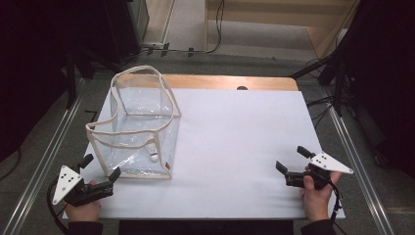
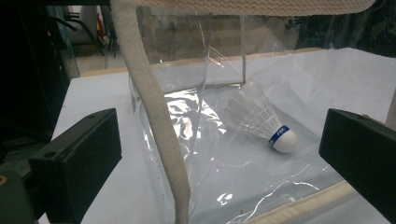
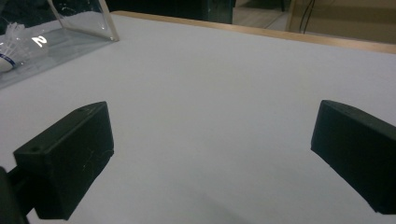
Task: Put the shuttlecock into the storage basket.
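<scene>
Two grippers at near edge: left gripper (image 1: 101,169) jaws wide apart, empty, just before one clear bag (image 1: 139,125). One shuttlecock (image 2: 264,122) lies inside on bag floor, cork toward gripper-side wall. Right gripper (image 1: 292,159) wide apart, empty.

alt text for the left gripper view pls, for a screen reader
A white shuttlecock with a blue band lies on its side inside a clear plastic bag trimmed in cream webbing, on a white table. The left tool points at the bag's near corner, its two black jaws apart, holding nothing.
</scene>
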A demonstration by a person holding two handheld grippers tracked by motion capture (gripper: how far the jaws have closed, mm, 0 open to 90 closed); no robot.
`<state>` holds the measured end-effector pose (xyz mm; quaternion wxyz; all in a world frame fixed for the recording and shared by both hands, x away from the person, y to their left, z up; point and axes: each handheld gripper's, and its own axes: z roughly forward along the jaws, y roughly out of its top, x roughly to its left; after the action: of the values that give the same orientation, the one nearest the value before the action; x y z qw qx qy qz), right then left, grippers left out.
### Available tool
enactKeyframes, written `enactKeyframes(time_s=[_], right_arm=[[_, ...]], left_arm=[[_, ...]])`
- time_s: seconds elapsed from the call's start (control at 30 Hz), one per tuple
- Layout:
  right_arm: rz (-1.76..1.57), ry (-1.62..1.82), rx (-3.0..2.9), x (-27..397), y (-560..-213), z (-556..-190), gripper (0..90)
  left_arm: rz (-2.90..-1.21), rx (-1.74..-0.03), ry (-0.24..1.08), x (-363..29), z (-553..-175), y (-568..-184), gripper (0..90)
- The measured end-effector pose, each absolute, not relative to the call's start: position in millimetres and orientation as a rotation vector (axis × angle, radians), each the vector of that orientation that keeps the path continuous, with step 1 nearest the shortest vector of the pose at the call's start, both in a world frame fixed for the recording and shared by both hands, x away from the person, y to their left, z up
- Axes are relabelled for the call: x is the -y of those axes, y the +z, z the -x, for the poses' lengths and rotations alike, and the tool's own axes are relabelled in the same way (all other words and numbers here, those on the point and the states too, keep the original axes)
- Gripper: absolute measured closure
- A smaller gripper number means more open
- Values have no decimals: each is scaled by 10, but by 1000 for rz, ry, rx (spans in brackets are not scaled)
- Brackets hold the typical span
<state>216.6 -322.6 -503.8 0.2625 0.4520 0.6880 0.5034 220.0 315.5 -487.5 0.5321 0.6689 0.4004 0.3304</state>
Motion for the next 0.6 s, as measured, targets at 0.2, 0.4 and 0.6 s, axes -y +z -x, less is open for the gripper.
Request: enactKeyframes(time_s=[0.2, 0.4, 0.6], right_arm=[[-1241, 1350, -1836, 3388, -5053, -2083, 0], [-1273, 1348, -1803, 3542, -5073, -1995, 0], [-1298, 1347, -1770, 3681, -5089, -1905, 0]], left_arm=[[-1596, -954, 787, -3156, -2199, -4875, 0], [-1593, -955, 786, -3156, -2199, -4875, 0], [-1592, -958, 788, -3156, -2201, -4875, 0]])
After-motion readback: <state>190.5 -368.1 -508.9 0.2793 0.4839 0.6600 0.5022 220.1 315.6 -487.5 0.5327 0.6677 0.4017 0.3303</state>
